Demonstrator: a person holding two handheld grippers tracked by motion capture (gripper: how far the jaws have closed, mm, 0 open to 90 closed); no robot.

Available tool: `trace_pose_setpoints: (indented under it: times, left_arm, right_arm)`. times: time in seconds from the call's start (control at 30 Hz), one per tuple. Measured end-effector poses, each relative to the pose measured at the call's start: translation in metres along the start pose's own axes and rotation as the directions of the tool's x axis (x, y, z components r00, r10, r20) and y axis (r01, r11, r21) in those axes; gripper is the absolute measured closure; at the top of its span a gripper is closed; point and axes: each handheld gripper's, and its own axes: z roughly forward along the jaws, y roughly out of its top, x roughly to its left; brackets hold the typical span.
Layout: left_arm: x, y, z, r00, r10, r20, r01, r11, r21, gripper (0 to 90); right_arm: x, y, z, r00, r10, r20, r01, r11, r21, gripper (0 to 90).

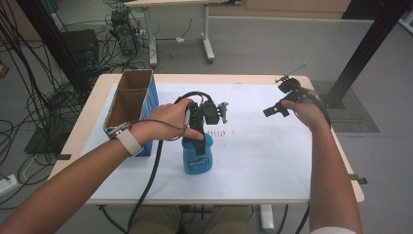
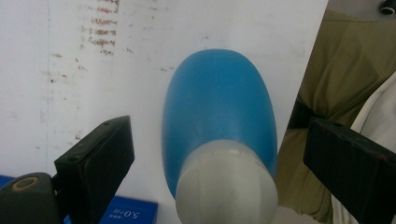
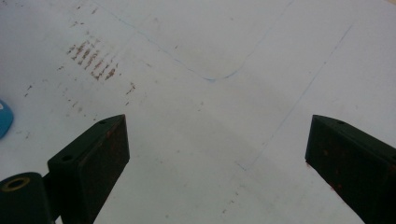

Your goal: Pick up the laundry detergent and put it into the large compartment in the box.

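While both tools gape, the left tool (image 1: 200, 127) straddles a blue bottle (image 1: 197, 157) beside a cardboard box (image 1: 130, 100).

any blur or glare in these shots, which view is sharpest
High view: sharpest, even light, soft shadow under the blue bottle. Left gripper view: bottle's white cap soft, too near the lens. Right gripper view: the white sheet crisp, no glare.

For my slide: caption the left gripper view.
Open left gripper straddling a blue bottle above the white table sheet.
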Motion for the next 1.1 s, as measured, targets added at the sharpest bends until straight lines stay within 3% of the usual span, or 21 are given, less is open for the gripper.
trace_pose_setpoints:
  times: [1.1]
  left_arm:
    - [-0.0010,-0.0014,0.0010,1.0000,-0.001,0.000,0.001,1.0000,-0.007,9.1]
  right_arm:
    - [0.0009,-0.0005,-0.0002,1.0000,-0.001,-0.002,0.001,1.000,-0.003,6.3]
